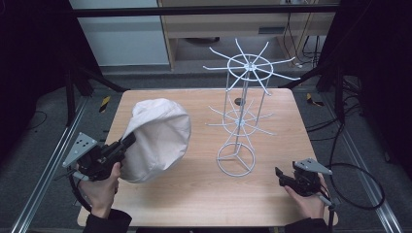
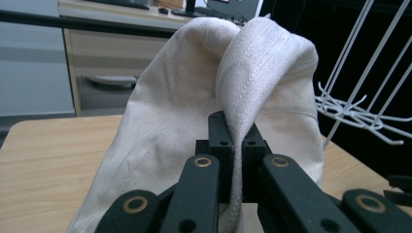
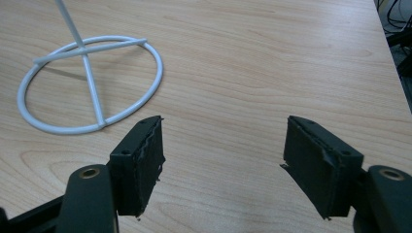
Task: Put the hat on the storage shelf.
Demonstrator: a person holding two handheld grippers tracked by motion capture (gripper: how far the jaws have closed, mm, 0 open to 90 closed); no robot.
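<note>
Pinching a fold of the unlabelled cream cloth bag (image 2: 194,111), the left gripper (image 2: 233,138) sits at eight o'clock; the right gripper (image 3: 223,160) gapes wide over the table (image 3: 252,58) at four o'clock.

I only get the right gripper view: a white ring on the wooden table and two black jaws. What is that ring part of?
Observer: It is the base of a tall white wire rack with two tiers of spoke-like hooks.
Operator: Is anything hanging on it?
Observer: No, the hooks are bare. A cream cloth hat sits left of the rack, on the light wooden table.
Operator: Who has the hat?
Observer: The left hand-held gripper is shut on a fold of its fabric.
Operator: And my gripper?
Observer: The right hand-held gripper is open, low over the table, right of the rack's base.
</note>
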